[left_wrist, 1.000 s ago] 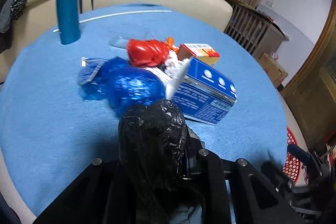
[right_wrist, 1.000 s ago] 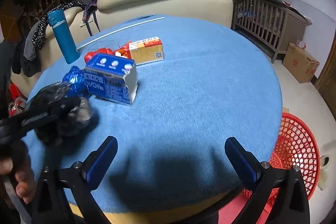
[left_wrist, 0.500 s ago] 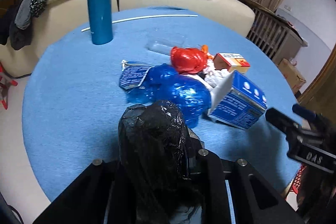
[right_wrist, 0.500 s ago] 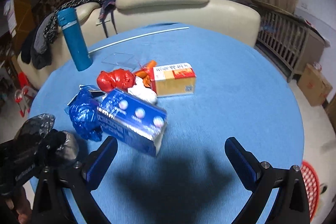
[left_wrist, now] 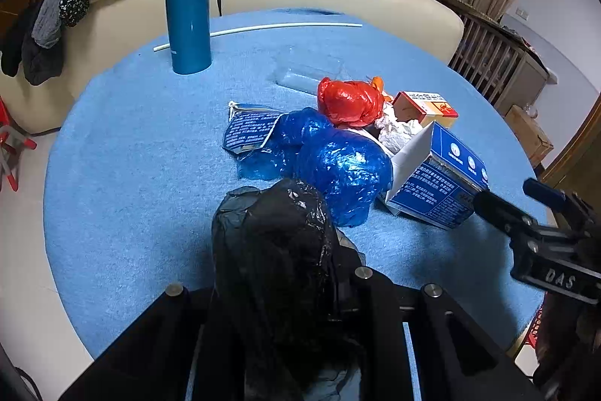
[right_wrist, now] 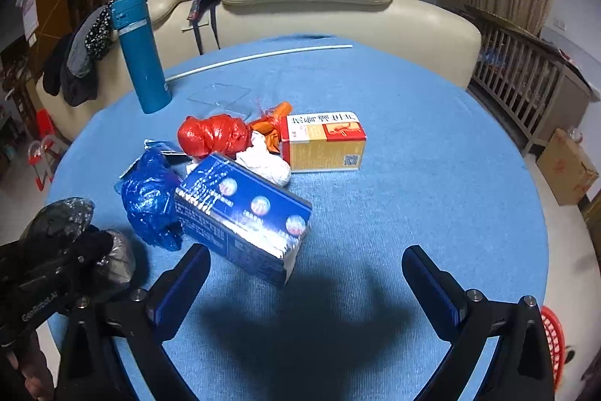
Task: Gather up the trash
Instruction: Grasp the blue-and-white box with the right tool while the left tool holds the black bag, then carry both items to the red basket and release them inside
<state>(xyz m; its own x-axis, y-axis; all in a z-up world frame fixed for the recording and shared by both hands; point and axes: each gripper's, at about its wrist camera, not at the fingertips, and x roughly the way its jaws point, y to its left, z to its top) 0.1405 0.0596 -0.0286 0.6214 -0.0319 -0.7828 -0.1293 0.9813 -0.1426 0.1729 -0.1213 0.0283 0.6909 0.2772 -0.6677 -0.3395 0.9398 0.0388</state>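
We have one piece of trash in hand so far. Our left gripper (left_wrist: 285,288) is clamped on a crumpled black plastic bag (left_wrist: 274,250), which bulges up between its fingers and hides most of them in the left wrist view. In the right wrist view the same bag sits at about 8 o'clock, off the near left edge of the round blue table (right_wrist: 432,175).

Our right gripper (right_wrist: 304,284) holds nothing; its blue-padded fingers stand wide apart over bare cloth at the near side of the table, with the blue carton (right_wrist: 244,213) just beyond its left finger at roughly 11 o'clock.

Most of the job looks undone. The pile at the table's centre is untouched as far as we can judge: the blue carton, a crumpled blue plastic bag (right_wrist: 150,198) at its 9 o'clock, a knotted red plastic bag (right_wrist: 214,134) at 12 o'clock behind it, a wad of white tissue (right_wrist: 265,162), some orange wrapper (right_wrist: 274,117), and a yellow-and-red box (right_wrist: 325,141) at 1 o'clock. A flattened blue packet (left_wrist: 249,128) and a clear plastic tray (left_wrist: 308,72) lie nearby.

A red mesh basket (right_wrist: 552,329) shows at 4 o'clock below the table edge; we take it as the likely bin. The teal flask (right_wrist: 141,55) probably is not trash.
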